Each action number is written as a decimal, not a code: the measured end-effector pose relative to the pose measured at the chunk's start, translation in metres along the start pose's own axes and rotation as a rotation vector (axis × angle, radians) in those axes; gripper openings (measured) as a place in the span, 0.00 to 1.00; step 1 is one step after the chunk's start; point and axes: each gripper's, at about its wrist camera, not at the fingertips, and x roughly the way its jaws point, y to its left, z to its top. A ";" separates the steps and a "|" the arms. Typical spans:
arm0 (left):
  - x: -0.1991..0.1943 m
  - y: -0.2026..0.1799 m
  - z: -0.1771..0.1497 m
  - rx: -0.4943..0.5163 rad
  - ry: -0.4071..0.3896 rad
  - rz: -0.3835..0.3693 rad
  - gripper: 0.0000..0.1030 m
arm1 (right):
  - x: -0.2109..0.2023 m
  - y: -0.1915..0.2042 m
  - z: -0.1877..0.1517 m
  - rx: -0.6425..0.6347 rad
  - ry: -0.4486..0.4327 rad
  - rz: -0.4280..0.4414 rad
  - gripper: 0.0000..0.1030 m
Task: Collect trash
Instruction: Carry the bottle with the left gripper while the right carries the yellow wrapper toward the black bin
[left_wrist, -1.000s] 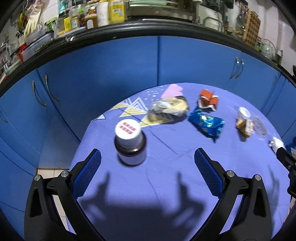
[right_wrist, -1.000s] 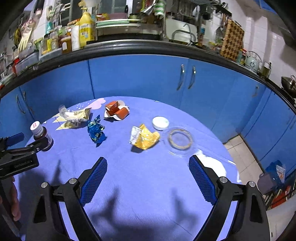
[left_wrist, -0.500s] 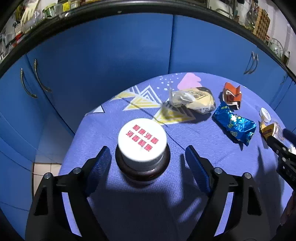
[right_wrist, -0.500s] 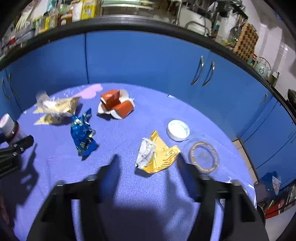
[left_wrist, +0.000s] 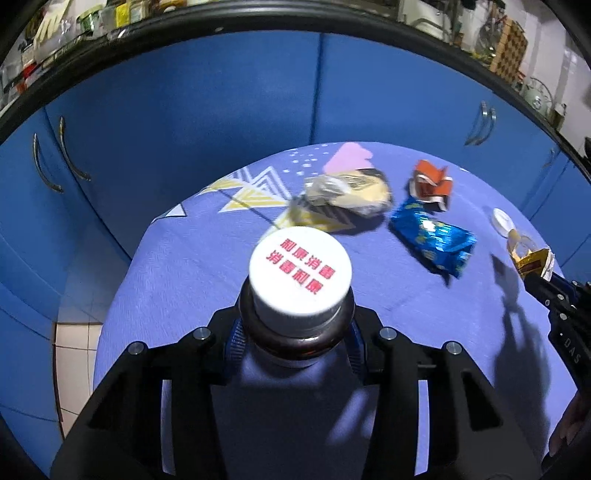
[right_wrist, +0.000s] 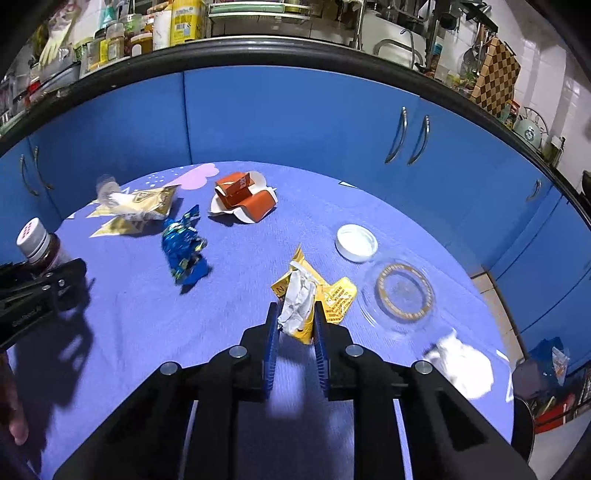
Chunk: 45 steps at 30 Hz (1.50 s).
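Observation:
A brown bottle (left_wrist: 299, 269) with a white cap printed in red stands upright on the purple tablecloth (left_wrist: 424, 325). My left gripper (left_wrist: 295, 343) is closing, and its blue pads press both sides of the bottle below the cap. The right wrist view shows the same bottle (right_wrist: 37, 240) at the far left. My right gripper (right_wrist: 295, 317) is shut on a crumpled yellow and white wrapper (right_wrist: 299, 299) near the table's middle. That wrapper (left_wrist: 532, 260) also shows in the left wrist view, at the right gripper's tip.
Loose on the cloth lie a blue foil wrapper (right_wrist: 183, 251), a gold snack bag (right_wrist: 136, 206), an orange carton on white paper (right_wrist: 243, 199), a white lid (right_wrist: 356, 243), a glass dish (right_wrist: 402, 291) and a white tissue (right_wrist: 460, 363). Blue cabinets (right_wrist: 295, 118) ring the table.
Both grippers sank toward the table and went from wide open to shut, the left onto the bottle and the right onto the yellow wrapper.

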 end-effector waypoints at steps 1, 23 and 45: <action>-0.005 -0.004 -0.001 0.009 -0.006 -0.005 0.45 | -0.006 0.000 -0.003 0.000 -0.004 -0.001 0.17; -0.096 -0.132 -0.027 0.249 -0.093 -0.115 0.45 | -0.123 -0.064 -0.060 0.052 -0.111 -0.099 0.17; -0.114 -0.292 -0.047 0.497 -0.115 -0.221 0.45 | -0.171 -0.189 -0.116 0.269 -0.168 -0.240 0.17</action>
